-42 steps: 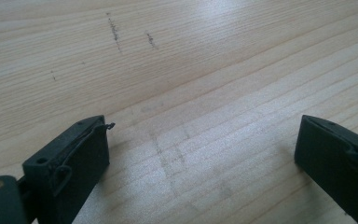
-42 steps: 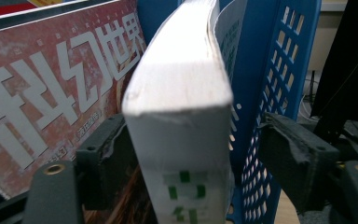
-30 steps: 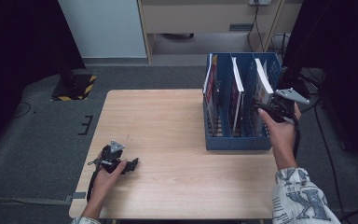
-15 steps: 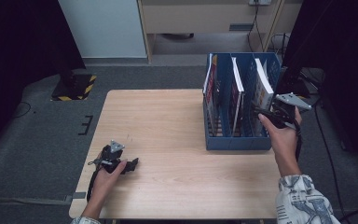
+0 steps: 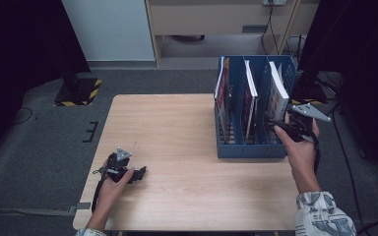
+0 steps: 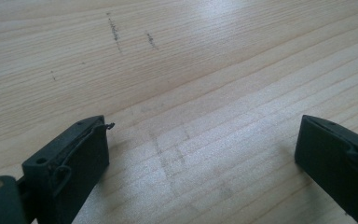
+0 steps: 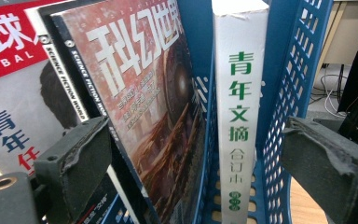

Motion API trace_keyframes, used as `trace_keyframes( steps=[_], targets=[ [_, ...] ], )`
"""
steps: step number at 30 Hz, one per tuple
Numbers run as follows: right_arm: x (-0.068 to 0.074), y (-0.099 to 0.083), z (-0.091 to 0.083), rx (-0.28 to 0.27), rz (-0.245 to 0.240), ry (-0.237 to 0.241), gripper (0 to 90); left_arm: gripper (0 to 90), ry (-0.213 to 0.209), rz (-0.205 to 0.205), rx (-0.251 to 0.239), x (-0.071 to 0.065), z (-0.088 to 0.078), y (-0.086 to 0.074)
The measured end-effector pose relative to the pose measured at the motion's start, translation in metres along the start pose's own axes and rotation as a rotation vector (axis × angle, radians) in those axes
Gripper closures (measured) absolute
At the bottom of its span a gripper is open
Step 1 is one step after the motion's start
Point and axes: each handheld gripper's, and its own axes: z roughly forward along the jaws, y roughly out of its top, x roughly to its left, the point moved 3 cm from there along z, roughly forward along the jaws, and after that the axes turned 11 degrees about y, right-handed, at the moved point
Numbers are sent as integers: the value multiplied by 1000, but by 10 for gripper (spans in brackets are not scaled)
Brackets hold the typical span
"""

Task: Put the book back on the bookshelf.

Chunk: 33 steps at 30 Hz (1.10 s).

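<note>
A blue file rack (image 5: 248, 150) stands on the right side of the wooden table (image 5: 177, 128) with books and magazines upright in its slots. My right gripper (image 5: 274, 123) is at the rack's near right end, open. In the right gripper view its jaws (image 7: 193, 135) have just been opening. A white-spined book (image 7: 237, 93) and a red-brown magazine (image 7: 144, 102) stand between them, and the pads touch neither. My left gripper (image 5: 140, 173) rests low on the table at the front left. It is open (image 6: 200, 154) over bare wood.
The rack's perforated blue side wall (image 7: 289, 70) is just right of the white book (image 5: 277, 93). More magazines fill the rack's left slots (image 5: 222, 93). A black stand with a yellow-striped base (image 5: 78, 91) sits on the floor beyond the table's left corner.
My right hand has drawn back a little from the rack toward the table's near edge. The left hand has stayed where it was.
</note>
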Motion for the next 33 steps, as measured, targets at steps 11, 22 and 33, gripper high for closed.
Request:
trace_keyframes(
  steps=[11,22,33],
  targets=[
    [15,-7,-10,6,-6,37,81,19,1,0,0,0,0,0],
    [27,-14,-15,13,-5,68,80,18,1,0,1,0,0,0],
    [50,-21,-10,30,-19,128,81,18,1,-1,1,0,0,0]
  ],
)
